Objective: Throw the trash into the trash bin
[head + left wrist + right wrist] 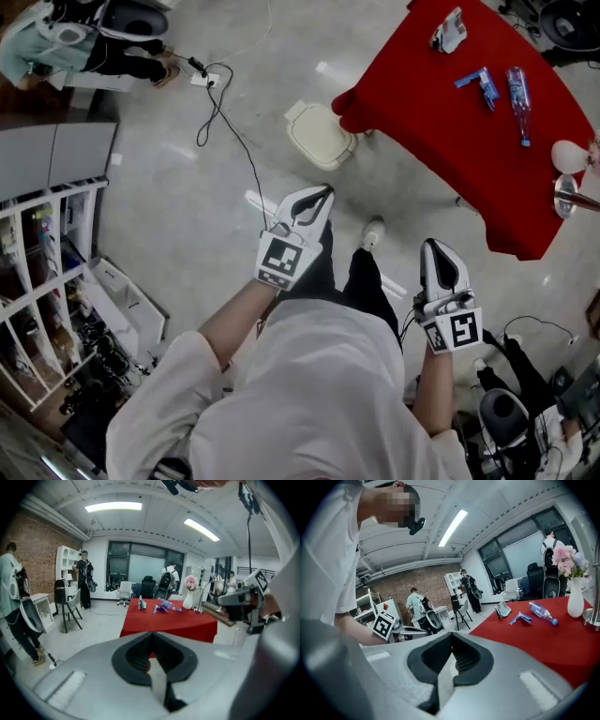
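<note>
Closest to you is your own white shirt (328, 394), filling the bottom of the head view, with both forearms reaching out from it.

Far off to the left of the red desk (441, 122), a white shelf (47, 281) stands against the wall. Between it and the desk, a dark cable (230, 127) trails across the pale floor.

Your left gripper (314, 197) is held up over the floor, well apart from the desk and off its left corner. It is clenched: in the left gripper view the dark pads meet along one line with nothing between them, and it looks straight toward the desk.

The trash bin (319, 134), cream-lidded, sits on the floor just beside the desk's left corner, beyond the left gripper.

Your right gripper (438, 251) is short of the desk's near edge and apart from it. It too is clenched and empty, its pads pressed together in the right gripper view.

The trash lies on the desk itself. A crumpled white packet (449, 31) lies at the far end, a blue wrapper (480, 86) is near the middle, and a clear plastic bottle (517, 98) rests on its side just right of the wrapper. A white vase (575, 601) with pink flowers stands upright at the desk's right edge.
</note>
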